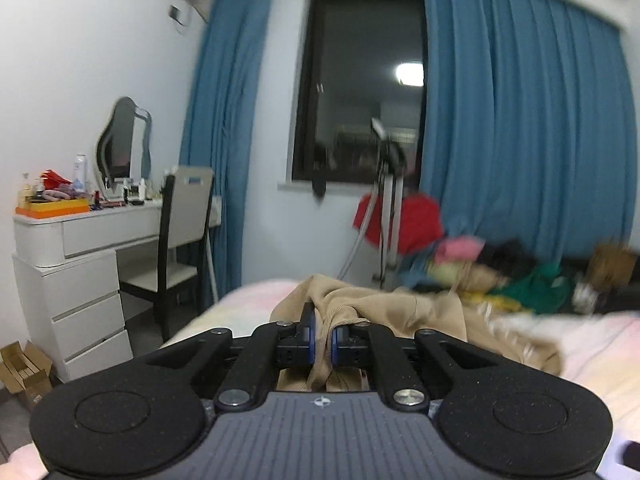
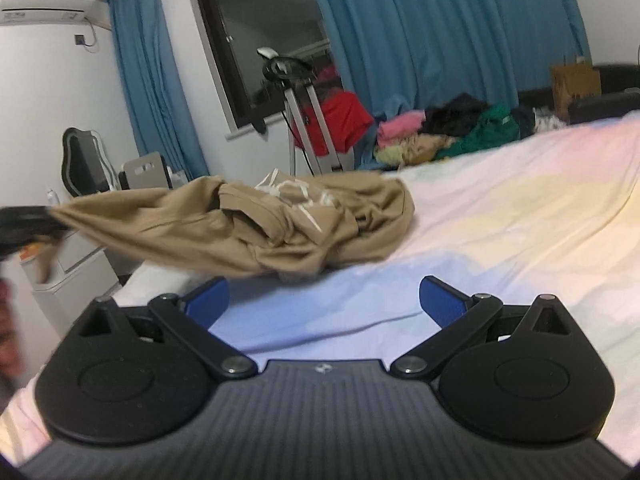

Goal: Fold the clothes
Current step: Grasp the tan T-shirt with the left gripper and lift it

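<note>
Clothes need folding, and the tan garment is the one being handled now. It sits in the middle left of the right wrist view, bunched in a heap on the bed, with white print showing on top.

At the far left edge of that view, the left gripper shows as a dark blur. One end of the tan cloth stretches out to it and hangs in the air past the edge of the bed. I think it is held up like that to pull the heap open, so the cloth can be laid flat before any fold.

From the left wrist view, low in the middle, the left gripper's blue fingers are pinching a fold of the tan cloth between them.

Lower in the right wrist view, the right gripper has its fingers spread wide. Nothing is between them, only the bed sheet below. It sits near the heap but not touching it, likely getting ready to take another edge.

At the upper right, a pile of other clothes waits at the far side of the bed by the blue curtains.
</note>
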The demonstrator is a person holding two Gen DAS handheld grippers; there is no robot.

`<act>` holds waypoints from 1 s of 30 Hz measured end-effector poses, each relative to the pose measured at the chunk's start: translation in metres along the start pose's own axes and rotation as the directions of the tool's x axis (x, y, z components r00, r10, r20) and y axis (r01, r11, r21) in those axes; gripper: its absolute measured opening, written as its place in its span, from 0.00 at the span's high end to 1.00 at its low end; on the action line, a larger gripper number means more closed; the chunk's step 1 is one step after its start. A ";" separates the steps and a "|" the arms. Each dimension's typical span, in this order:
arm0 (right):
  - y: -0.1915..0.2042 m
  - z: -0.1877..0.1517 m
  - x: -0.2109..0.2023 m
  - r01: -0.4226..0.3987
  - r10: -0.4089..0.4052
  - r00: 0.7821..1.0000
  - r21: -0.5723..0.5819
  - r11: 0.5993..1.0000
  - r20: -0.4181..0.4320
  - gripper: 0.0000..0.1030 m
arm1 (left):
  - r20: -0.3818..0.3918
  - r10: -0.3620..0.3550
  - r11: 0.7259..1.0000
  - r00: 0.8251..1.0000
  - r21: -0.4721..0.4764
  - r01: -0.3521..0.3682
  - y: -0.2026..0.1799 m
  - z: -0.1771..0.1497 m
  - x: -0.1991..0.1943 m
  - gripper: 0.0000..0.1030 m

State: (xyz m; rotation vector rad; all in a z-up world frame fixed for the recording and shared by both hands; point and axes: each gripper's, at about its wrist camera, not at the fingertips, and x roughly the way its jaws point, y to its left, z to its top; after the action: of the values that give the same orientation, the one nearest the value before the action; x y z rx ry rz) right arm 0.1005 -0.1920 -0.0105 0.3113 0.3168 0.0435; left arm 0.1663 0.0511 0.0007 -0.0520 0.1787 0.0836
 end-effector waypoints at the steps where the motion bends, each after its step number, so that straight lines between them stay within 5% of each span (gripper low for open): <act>1: 0.002 0.001 -0.005 0.003 -0.003 1.000 -0.011 1.000 0.009 0.00 | 0.023 -0.004 1.000 1.000 -0.013 0.004 0.009 0.005 -0.022 0.93; 7: 0.021 0.002 -0.033 0.002 -0.002 1.000 -0.068 0.998 -0.002 0.00 | 0.105 0.066 0.987 0.992 -0.151 -0.049 0.091 0.027 -0.118 0.93; 13: 0.044 -0.009 -0.043 -0.053 0.048 0.996 -0.073 0.996 -0.071 0.00 | -0.093 0.174 0.969 0.980 -0.159 -0.187 0.151 -0.005 -0.103 0.91; 17: 0.058 -0.023 -0.034 -0.086 0.074 0.989 -0.094 0.992 -0.132 0.03 | -0.291 0.194 0.972 0.937 -0.074 -0.224 0.172 -0.030 -0.076 0.80; 21: 0.072 -0.035 -0.025 -0.099 0.075 0.981 -0.131 0.986 -0.177 0.03 | -0.440 0.255 0.957 0.861 -0.016 -0.291 0.182 -0.046 -0.059 0.50; 23: 0.076 -0.039 -0.022 -0.101 0.072 0.980 -0.151 0.983 -0.185 0.03 | -0.455 0.255 0.955 0.853 -0.022 -0.297 0.186 -0.049 -0.065 0.46; 27: 0.075 -0.041 -0.018 -0.083 0.056 0.978 -0.130 0.988 -0.199 0.03 | -0.367 0.295 0.950 0.882 0.011 -0.313 0.170 -0.034 -0.093 0.31; 30: 0.067 -0.040 -0.016 -0.059 0.038 0.977 -0.094 0.994 -0.208 0.03 | -0.255 0.279 0.960 0.926 0.085 -0.266 0.138 -0.023 -0.115 0.24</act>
State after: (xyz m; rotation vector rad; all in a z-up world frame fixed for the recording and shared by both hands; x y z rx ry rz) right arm 0.0736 -0.1180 -0.0209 0.2159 0.5112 0.1397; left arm 0.0370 0.1777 -0.0074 0.0117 0.4558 0.3521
